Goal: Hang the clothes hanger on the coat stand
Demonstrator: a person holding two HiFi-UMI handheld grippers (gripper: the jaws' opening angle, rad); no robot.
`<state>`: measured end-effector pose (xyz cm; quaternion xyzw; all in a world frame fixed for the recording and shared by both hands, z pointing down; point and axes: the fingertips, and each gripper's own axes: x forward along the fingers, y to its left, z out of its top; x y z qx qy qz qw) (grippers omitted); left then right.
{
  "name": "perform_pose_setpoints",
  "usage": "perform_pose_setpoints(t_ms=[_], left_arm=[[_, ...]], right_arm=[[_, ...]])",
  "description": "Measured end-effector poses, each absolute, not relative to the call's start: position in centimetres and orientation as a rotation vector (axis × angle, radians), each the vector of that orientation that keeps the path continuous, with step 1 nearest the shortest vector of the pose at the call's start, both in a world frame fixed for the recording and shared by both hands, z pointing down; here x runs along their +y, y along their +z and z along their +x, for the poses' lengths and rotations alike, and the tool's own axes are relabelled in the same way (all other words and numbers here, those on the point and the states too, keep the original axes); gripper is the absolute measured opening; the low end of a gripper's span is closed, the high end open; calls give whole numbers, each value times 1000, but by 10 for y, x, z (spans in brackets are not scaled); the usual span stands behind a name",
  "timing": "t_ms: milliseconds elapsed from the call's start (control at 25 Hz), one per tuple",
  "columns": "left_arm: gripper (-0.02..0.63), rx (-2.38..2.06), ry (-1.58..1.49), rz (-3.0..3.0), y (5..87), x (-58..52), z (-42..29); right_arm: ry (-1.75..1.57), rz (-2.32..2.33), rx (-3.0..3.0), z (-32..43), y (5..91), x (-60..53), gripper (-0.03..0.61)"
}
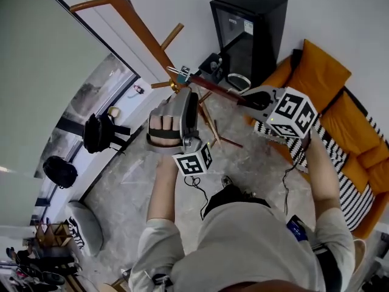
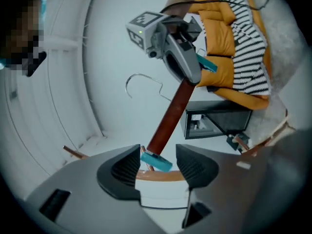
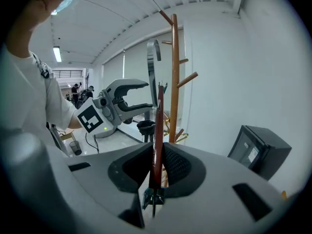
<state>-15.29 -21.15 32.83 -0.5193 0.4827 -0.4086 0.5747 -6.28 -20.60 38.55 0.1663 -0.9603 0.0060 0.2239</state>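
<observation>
— How are the coat stand point(image 1: 138, 28) and hanger point(image 1: 220, 92) placed?
— The hanger is held beside the stand's pegs, not hung.
— Gripped by what?
— Its bar is clamped in the right tool point(image 3: 156, 165); the left tool point(image 2: 158, 164) is opened around the hanger's end.

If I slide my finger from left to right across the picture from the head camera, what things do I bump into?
black backpack → left gripper → right gripper → orange sofa
</observation>
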Motion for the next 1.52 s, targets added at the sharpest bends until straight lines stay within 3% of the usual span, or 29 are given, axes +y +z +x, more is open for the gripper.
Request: perform_pose_setpoints(t_ms=[240, 560, 640, 680, 840, 960, 1120, 1280, 1520], left_arm=[[289, 969, -1058, -1061, 328, -244, -152], [291, 895, -1144, -937, 339, -271, -164], [219, 905, -1157, -943, 339, -273, -166], [137, 914, -1167, -955, 339, -273, -168], [129, 952, -1207, -1009, 339, -278, -176], [129, 992, -1247, -1052, 343, -283, -187], [127, 1042, -1307, -1105, 348, -291, -203], [127, 1099, -1340, -1183, 350, -299, -217], [127, 1159, -1385, -1241, 348, -297, -231]], right_arm=[[-21, 336, -2567, -85, 382, -227, 54], [-27, 180, -2509, -96, 381, -232, 54], [-41, 157, -2508, -95, 379, -233, 54], [-46, 147, -2515, -95, 376, -234, 54], [-120, 146, -2526, -99, 365, -240, 55], [-317, 246, -2492, -106, 359, -252, 88], [-831, 469, -2240, -116, 349, -269, 183], [-1167, 638, -1945, -120, 348, -279, 186], [-1311, 739, -1790, -124, 346, -289, 141]])
